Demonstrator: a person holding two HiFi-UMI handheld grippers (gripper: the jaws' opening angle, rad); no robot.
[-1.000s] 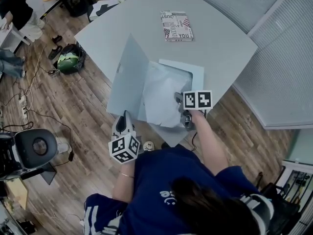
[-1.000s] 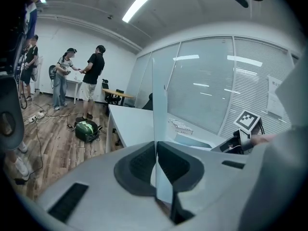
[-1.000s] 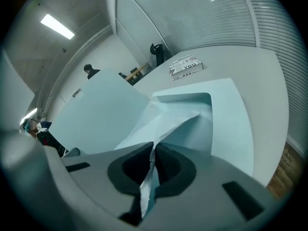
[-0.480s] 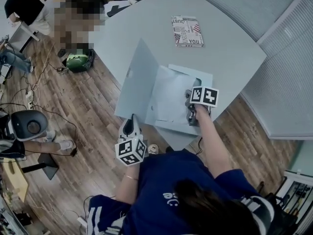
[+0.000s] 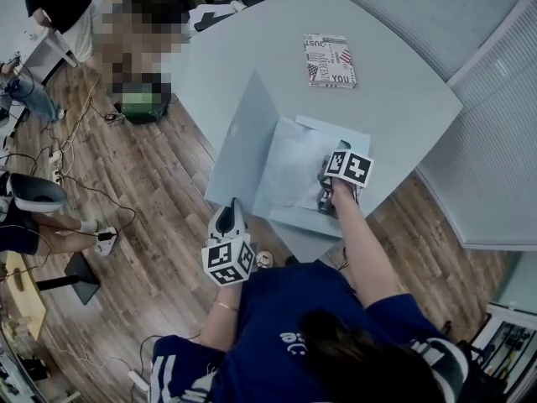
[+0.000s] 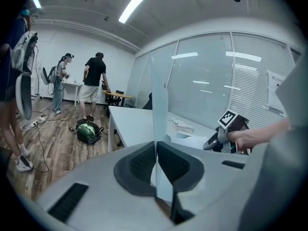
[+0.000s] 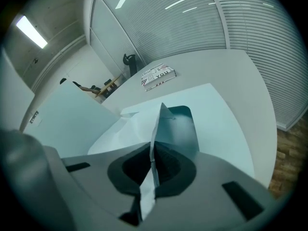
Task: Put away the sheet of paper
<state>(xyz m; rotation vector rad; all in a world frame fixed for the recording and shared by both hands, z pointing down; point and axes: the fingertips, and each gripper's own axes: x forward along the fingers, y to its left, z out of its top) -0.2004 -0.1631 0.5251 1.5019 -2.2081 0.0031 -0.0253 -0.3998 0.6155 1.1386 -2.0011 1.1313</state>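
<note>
Wooden floor (image 5: 151,191) shows below you, and the grey table (image 5: 252,57) stands just ahead, one corner toward you. Nearest, your left gripper (image 6: 156,165) is closed thin on the near lower edge of the folder's cover (image 5: 243,145) and holds that flap tilted up, to the left of the sheet. Just beyond, your right gripper (image 7: 153,160) is pinched fully together on the near edge of the sheet of paper (image 5: 298,170). The sheet lies spread over the folder's bottom half (image 5: 357,137), beside the raised cover. The pinched edge is buckled into a ridge between the pads, and the rest is a little rumpled.

The sheet looks light and limp. I judge it will sag, crease or catch air if carried by one corner, and it will slide easily on the smooth folder. The edge is a sensible place to hold it. Bring it low and flat so the far corners settle inside the folder's outline before you let go. The cover seems stiffer, like thin card, and should stand when held by its edge alone, though it may bow.

Farther off, a printed book (image 5: 330,60) lies well apart near the table's far side. Beyond the table, a green bag (image 5: 141,103) sits on the floor and people (image 6: 95,88) stand at the room's far end.
</note>
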